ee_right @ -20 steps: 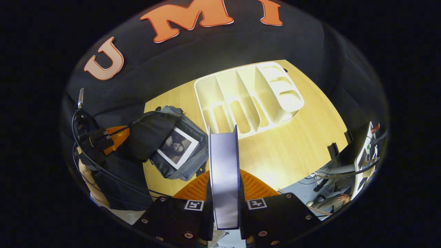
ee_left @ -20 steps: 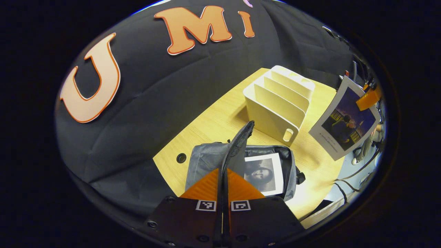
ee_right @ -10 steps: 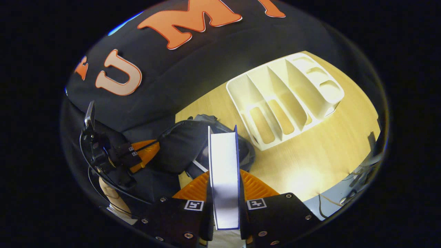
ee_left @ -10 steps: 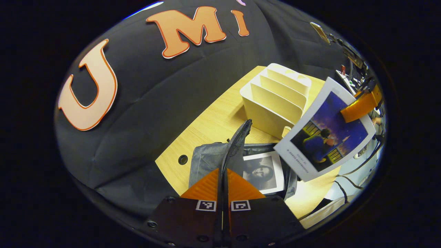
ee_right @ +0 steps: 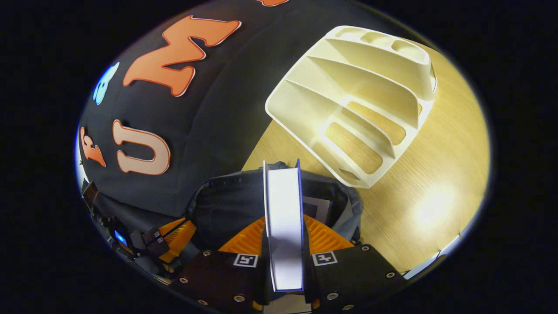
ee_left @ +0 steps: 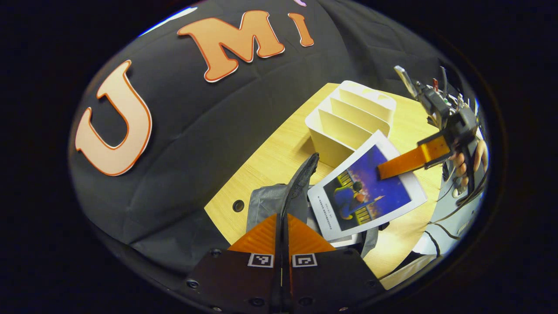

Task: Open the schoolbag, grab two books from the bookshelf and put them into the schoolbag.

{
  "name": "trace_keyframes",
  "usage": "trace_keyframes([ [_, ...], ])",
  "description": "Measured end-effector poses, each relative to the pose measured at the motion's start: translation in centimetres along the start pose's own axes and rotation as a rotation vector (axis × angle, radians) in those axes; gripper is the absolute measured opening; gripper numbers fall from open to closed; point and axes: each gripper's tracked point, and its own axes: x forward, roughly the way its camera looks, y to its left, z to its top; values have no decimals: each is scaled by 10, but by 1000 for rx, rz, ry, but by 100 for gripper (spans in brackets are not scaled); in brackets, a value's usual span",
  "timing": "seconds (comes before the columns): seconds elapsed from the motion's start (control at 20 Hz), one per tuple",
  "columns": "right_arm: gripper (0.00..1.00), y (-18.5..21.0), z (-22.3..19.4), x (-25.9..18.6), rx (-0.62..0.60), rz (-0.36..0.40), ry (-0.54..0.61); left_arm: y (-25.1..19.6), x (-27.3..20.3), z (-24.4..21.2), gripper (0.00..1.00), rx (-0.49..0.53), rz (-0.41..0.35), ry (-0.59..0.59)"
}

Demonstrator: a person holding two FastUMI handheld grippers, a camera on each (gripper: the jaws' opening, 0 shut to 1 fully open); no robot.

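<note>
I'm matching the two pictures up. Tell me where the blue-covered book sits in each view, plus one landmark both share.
Left gripper view: the blue-covered book is right of centre, cover facing the camera, over the open schoolbag.
Right gripper view: bottom centre, seen edge-on, clamped in the right claw.
Shared landmark: the cream bookshelf.

A grey schoolbag (ee_left: 266, 203) lies open on the near table edge, flap lifted. A blue-covered book (ee_left: 366, 192) hovers tilted over its mouth. The white bookshelf (ee_left: 348, 122) stands just beyond.
</note>
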Motion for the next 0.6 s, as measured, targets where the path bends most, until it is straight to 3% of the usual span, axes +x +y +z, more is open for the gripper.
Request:
trace_keyframes([
  [0.4, 30, 14, -30, 61, 140, 108, -19, -9, -8, 23, 1, 52, 39, -29],
  [0.45, 30, 12, -31, 68, 156, 98, -36, -10, -8, 23, 2, 63, 44, -29],
  [0.5, 43, 7, -30, 75, 171, 79, -54, -13, -7, 23, 2, 68, 46, -29],
  [0.55, 34, -1, -31, 81, 174, 45, -59, -14, -8, 22, 2, 74, 49, -28],
  [0.6, 40, -7, -33, 87, 166, 6, -55, -13, -9, 20, 1, 80, 55, -26],
])
